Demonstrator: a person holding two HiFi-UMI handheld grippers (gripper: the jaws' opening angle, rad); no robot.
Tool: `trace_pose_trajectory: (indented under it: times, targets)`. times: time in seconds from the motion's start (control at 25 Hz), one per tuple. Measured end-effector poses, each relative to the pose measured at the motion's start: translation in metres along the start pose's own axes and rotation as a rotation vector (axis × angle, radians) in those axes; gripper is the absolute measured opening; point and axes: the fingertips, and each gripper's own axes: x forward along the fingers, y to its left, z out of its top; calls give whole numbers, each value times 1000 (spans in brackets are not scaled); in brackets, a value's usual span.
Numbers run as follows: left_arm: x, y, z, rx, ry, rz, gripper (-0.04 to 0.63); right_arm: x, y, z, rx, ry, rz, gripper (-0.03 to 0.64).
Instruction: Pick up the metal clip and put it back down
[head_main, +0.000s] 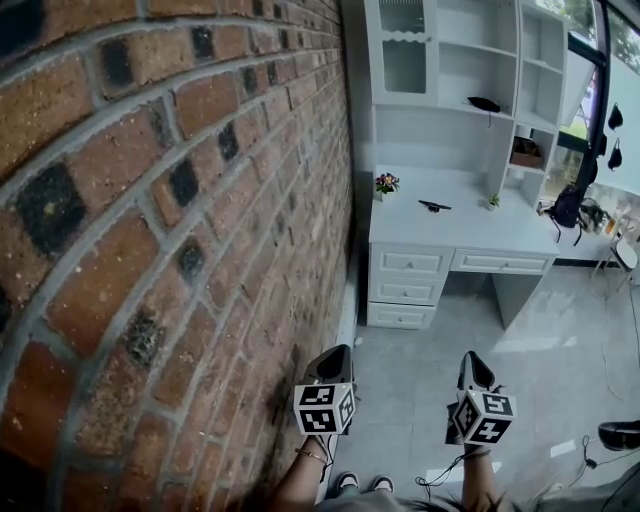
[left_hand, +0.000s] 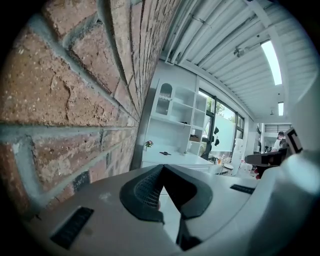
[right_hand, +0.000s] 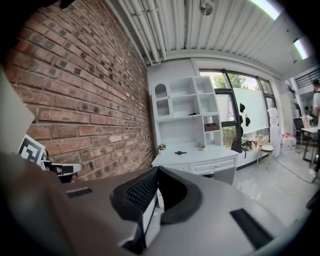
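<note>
The metal clip (head_main: 434, 206) is a small dark object lying on the white desk (head_main: 470, 235) far ahead across the room. It also shows as a tiny dark shape, the clip (left_hand: 164, 153) in the left gripper view and the clip (right_hand: 180, 152) in the right gripper view. My left gripper (head_main: 336, 352) is held low beside the brick wall, its jaws shut with nothing between them. My right gripper (head_main: 473, 358) hangs level with it over the floor, also shut and empty. Both are well short of the desk.
A brick wall (head_main: 170, 230) runs close along my left. White shelves (head_main: 450, 70) rise above the desk, which carries a small flower pot (head_main: 386, 185) and a tiny plant (head_main: 493, 201). A dark bag (head_main: 567, 208) hangs at the desk's right end. Cables (head_main: 600, 350) cross the pale tiled floor.
</note>
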Motion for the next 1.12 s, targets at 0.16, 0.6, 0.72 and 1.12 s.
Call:
trace_pose_trajectory:
  times: [0.16, 0.6, 0.72, 1.12]
  targets:
    - [1, -6, -1, 5, -1, -3, 6, -1, -3, 2, -4, -4, 11, 3]
    - [0, -15, 5, 20, -22, 11, 6, 0, -6, 14, -6, -23, 54, 53]
    - [0, -14, 8, 17, -31, 27, 6, 3, -6, 16, -1, -26, 70, 88]
    - [0, -20, 5, 14, -37, 89, 6, 14, -20, 17, 11, -18, 125, 140]
